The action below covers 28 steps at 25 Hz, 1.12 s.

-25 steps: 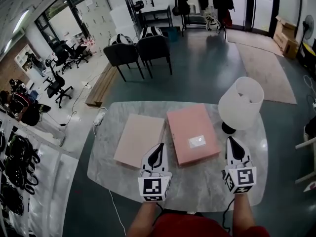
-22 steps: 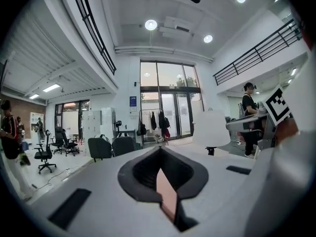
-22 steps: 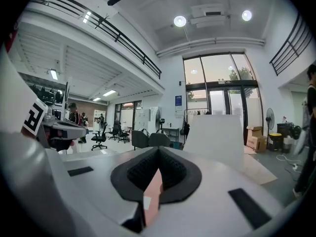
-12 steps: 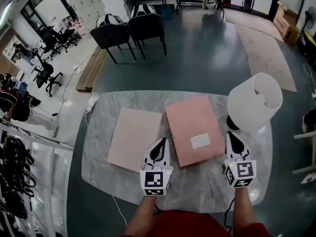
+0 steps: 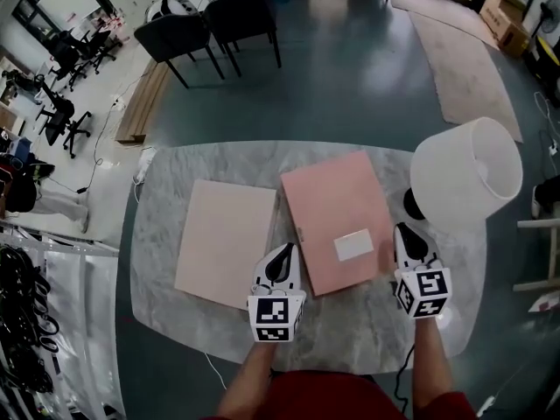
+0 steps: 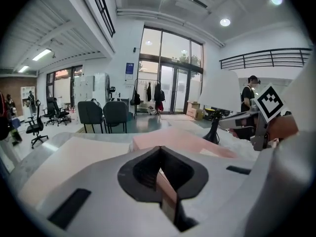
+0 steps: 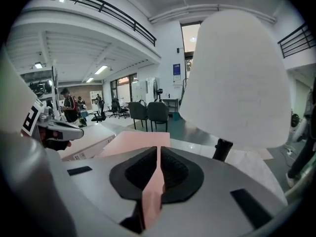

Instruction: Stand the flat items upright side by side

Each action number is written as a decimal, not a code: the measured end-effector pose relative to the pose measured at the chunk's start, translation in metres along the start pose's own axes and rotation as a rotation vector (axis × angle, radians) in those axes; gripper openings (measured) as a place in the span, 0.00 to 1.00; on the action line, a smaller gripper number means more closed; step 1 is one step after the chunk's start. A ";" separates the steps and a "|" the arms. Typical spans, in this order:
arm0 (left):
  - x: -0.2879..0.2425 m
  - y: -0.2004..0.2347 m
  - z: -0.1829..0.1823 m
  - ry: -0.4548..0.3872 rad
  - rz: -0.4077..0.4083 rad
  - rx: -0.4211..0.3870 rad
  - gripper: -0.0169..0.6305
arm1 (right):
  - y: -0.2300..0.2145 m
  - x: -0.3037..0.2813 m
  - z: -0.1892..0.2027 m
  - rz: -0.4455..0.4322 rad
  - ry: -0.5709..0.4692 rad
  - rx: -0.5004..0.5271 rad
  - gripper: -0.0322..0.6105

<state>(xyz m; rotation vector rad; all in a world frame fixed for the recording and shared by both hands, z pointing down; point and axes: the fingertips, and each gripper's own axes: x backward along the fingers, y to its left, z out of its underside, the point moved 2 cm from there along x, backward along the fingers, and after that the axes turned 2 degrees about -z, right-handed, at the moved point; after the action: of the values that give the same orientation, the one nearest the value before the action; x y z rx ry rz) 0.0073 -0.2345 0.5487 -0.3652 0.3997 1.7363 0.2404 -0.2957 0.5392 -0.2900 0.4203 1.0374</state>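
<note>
Two flat items lie on the marble table [image 5: 350, 331]: a beige folder [image 5: 224, 239] on the left and a pink folder [image 5: 337, 219] with a white label beside it. My left gripper [image 5: 283, 250] hovers at the pink folder's near left edge, over the gap between the two, with its jaws together and nothing in them. My right gripper [image 5: 406, 231] is at the pink folder's near right corner, shut and empty too. In the left gripper view the pink folder [image 6: 173, 138] lies just past the left gripper [image 6: 159, 149]. Ahead of the right gripper [image 7: 158, 149] lies the pink folder [image 7: 136, 143].
A lamp with a white shade [image 5: 465, 175] and a black base [image 5: 413, 205] stands on the table just beyond my right gripper. Two dark chairs [image 5: 210, 24] stand on the floor past the table's far edge. A white power strip [image 5: 144, 160] lies by the table's far left corner.
Both grippers have come down toward the table and closer to the pink folder. The head view has tilted further down, so the table fills more of it.
</note>
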 end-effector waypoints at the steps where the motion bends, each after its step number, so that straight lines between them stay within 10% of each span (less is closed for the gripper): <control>1: -0.004 0.000 0.005 0.016 0.003 0.007 0.03 | -0.002 -0.004 0.006 -0.003 0.018 -0.007 0.08; 13: -0.040 0.000 0.060 0.183 0.009 0.065 0.03 | -0.016 -0.051 0.072 -0.149 0.188 -0.195 0.48; 28: -0.055 0.003 0.095 0.289 -0.017 0.069 0.03 | -0.019 -0.068 0.108 -0.384 0.252 -0.573 0.57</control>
<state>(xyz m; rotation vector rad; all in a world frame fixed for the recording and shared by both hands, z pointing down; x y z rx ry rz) 0.0126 -0.2393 0.6583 -0.5710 0.6606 1.6522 0.2484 -0.3116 0.6670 -0.9828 0.2678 0.7245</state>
